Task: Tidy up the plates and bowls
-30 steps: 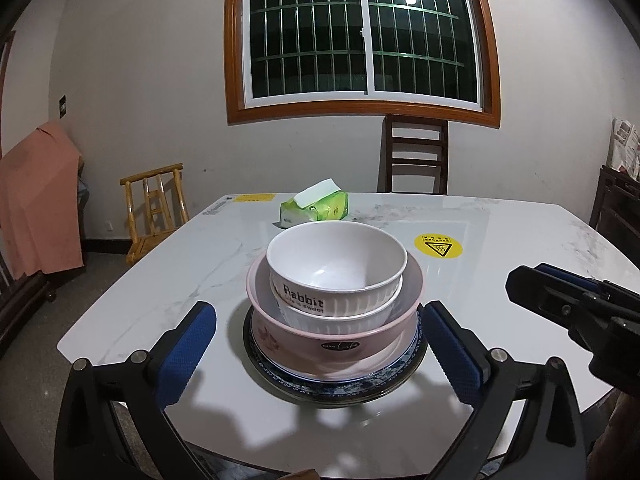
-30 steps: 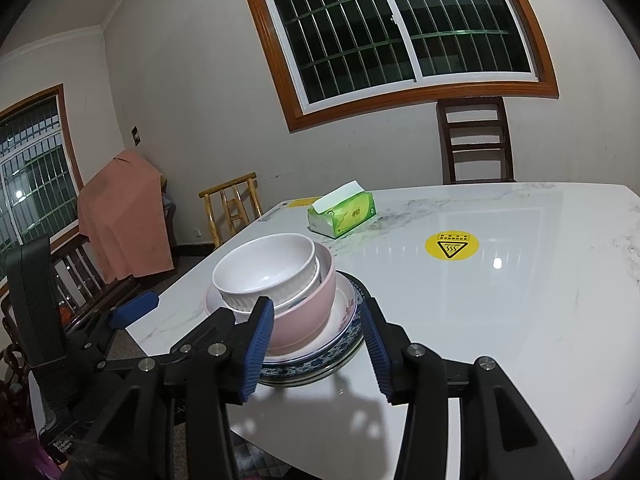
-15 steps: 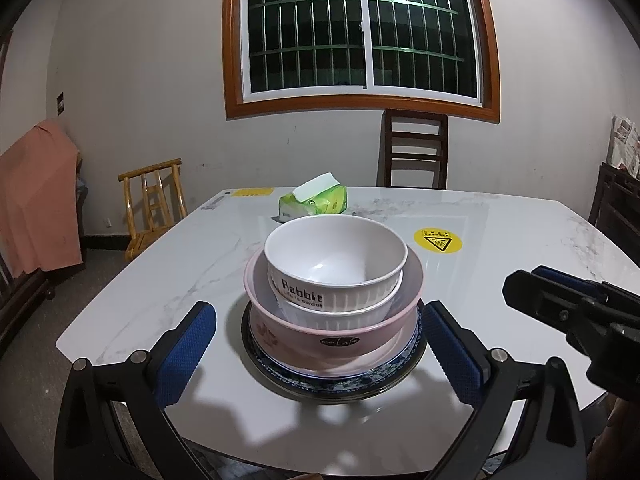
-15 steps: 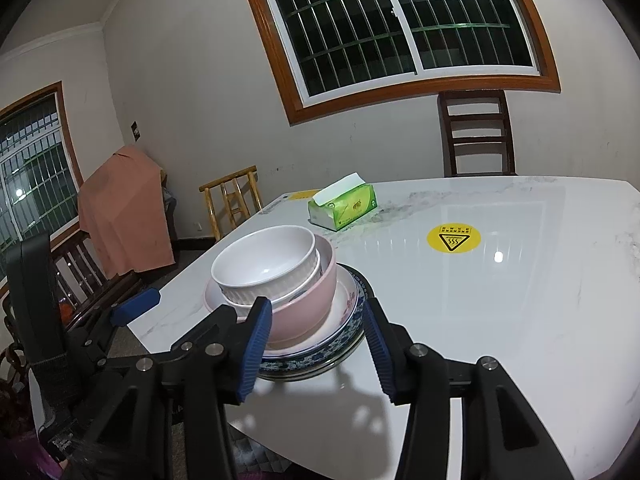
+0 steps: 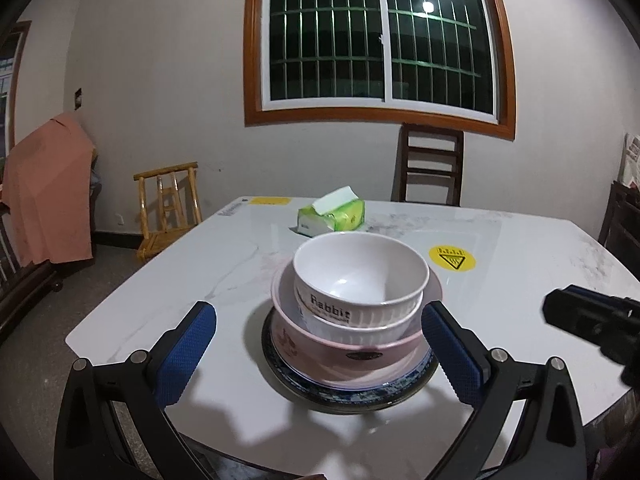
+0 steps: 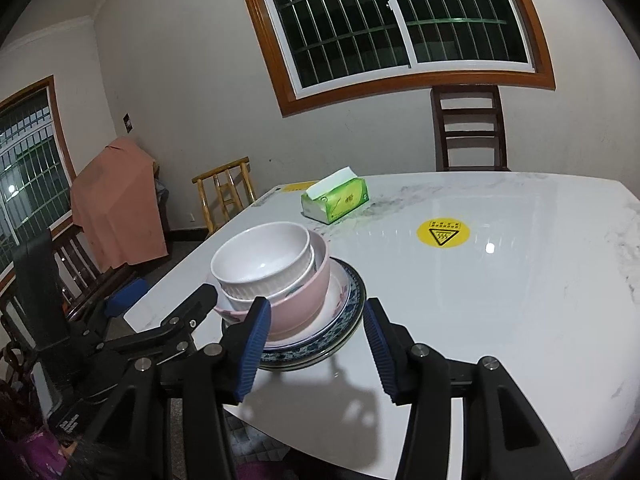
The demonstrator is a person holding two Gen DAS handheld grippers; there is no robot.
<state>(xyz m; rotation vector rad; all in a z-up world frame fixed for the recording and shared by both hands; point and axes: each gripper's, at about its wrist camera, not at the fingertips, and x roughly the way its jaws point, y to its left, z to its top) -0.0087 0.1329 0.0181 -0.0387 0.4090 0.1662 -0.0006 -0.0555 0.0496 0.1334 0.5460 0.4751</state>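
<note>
A stack of dishes stands near the table's front edge: a blue-patterned plate [image 5: 348, 394] at the bottom, a pink bowl [image 5: 344, 344] on it, and white ribbed bowls, the top one [image 5: 360, 276] marked "Rabbit". My left gripper [image 5: 318, 320] is wide open, its blue pads on either side of the stack and apart from it. The right gripper [image 6: 316, 312] is open too and hovers at the stack's near right rim [image 6: 356, 300], gripping nothing. In the right wrist view the white bowl [image 6: 260, 256] sits highest. The other gripper shows at the edge of each view.
A green tissue pack [image 5: 332, 218] lies further back on the white marble table [image 5: 520, 248], and a round yellow warning sticker [image 5: 452, 258] is to the stack's right. Wooden chairs [image 5: 430, 168] stand behind and to the left. The table's front edge is just below the grippers.
Nothing has visibly changed beyond a slight drift of both views. The stack and both open grippers stay where they were.
</note>
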